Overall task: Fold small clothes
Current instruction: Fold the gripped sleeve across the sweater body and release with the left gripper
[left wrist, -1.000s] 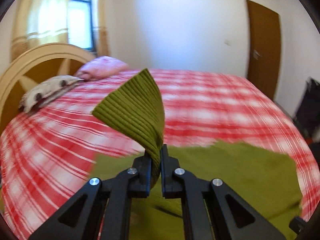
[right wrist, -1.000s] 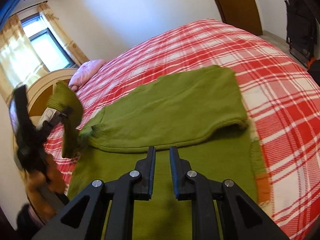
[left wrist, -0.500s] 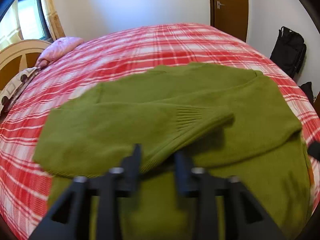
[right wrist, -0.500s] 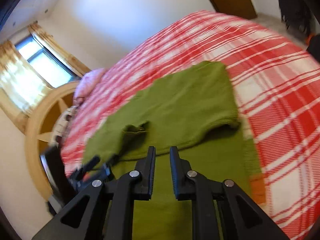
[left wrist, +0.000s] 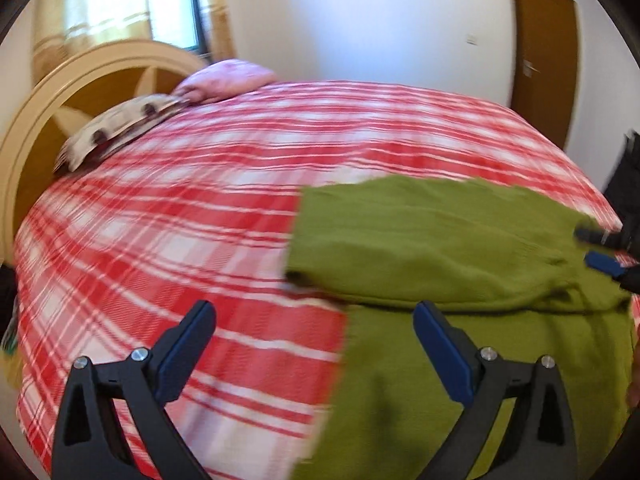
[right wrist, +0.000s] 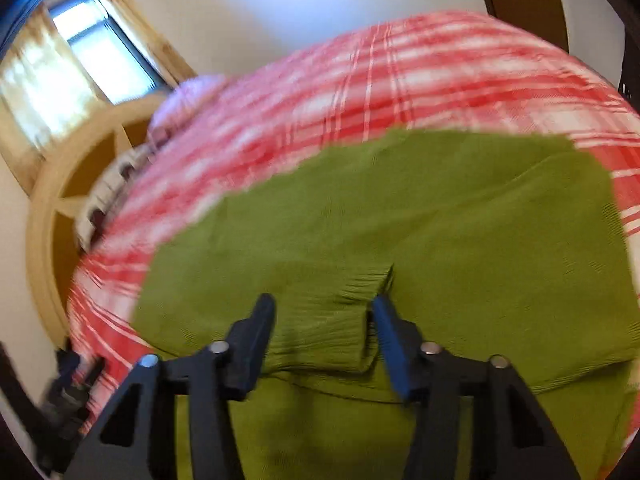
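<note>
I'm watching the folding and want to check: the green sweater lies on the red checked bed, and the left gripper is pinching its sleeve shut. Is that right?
Not quite. The sweater does lie on the red checked bed, but the left gripper is not pinching anything. In the left wrist view its jaws stand wide open and empty, mostly over the bedspread beside the sweater's edge.

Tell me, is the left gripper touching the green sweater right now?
Cannot tell. In the left wrist view the left gripper is wide open above the green sweater, holding nothing, but blur hides any gap under its fingertip.
</note>
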The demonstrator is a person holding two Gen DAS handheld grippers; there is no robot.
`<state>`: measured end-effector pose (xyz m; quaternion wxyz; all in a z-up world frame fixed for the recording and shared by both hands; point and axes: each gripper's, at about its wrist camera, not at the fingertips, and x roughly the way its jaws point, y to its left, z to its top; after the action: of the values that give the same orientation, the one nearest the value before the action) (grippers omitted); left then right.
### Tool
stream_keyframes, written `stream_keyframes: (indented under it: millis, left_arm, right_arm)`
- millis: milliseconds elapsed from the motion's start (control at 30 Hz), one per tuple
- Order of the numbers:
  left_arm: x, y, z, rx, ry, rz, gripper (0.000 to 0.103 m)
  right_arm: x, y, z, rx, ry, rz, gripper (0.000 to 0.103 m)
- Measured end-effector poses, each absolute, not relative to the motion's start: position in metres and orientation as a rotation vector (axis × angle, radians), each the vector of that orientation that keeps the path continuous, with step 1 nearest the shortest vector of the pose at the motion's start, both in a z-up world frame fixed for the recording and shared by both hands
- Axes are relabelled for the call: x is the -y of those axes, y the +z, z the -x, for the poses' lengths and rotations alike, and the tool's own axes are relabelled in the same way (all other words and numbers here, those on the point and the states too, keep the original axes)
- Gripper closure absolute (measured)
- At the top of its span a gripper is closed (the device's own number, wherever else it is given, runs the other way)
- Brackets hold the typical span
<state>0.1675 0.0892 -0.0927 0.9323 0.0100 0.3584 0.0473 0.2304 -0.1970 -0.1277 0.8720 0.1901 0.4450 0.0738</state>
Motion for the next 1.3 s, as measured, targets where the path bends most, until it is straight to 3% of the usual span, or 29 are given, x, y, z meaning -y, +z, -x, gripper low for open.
stream_keyframes:
  millis: [67,100,133,167,300,567,800,967,1067,1200,1300]
  left_arm:
    - [-0.106,-0.093,-0.173,-0.732,0.134,-0.005,0.002]
    - [-0.113,-0.092,-0.173,-0.730,0.149,0.007,0.002]
    - [-0.121,-0.091,-0.174,-0.727,0.164,0.029,0.002]
    - [-0.129,-0.091,-0.175,-0.726,0.173,0.048,0.002]
    - [-0.146,-0.090,-0.180,-0.725,0.204,0.098,0.002]
    - [-0.148,-0.084,-0.186,-0.707,0.220,0.090,0.002]
    - [-0.128,-0.082,-0.195,-0.703,0.192,0.061,0.002]
    - [-0.098,-0.084,-0.206,-0.714,0.160,0.012,0.002]
    - [-0.076,-0.081,-0.211,-0.706,0.130,-0.049,0.002]
    - [-0.057,-0.079,-0.221,-0.688,0.111,-0.077,0.002]
    - [-0.050,-0.082,-0.236,-0.717,0.105,-0.037,0.002]
  right_arm:
    - [0.184,-0.136,-0.235,-0.945,0.123,-0.339,0.054]
    - [0.179,-0.135,-0.234,-0.927,0.106,-0.297,0.062]
    - [0.173,-0.134,-0.236,-0.929,0.104,-0.263,0.081]
    - [0.171,-0.136,-0.238,-0.940,0.115,-0.245,0.086]
    - [0.165,-0.124,-0.241,-0.913,0.144,-0.163,0.093]
    - [0.196,-0.046,-0.220,-0.664,0.059,0.039,0.093]
    - [0.251,-0.086,-0.214,-0.747,-0.035,0.075,0.093]
    - [0.273,-0.129,-0.216,-0.902,-0.054,-0.031,0.084]
    - [0.295,-0.115,-0.194,-0.841,-0.079,-0.165,0.070]
    - [0.297,-0.075,-0.167,-0.663,-0.204,-0.132,0.070]
    - [0.273,-0.067,-0.183,-0.701,-0.100,-0.073,0.070]
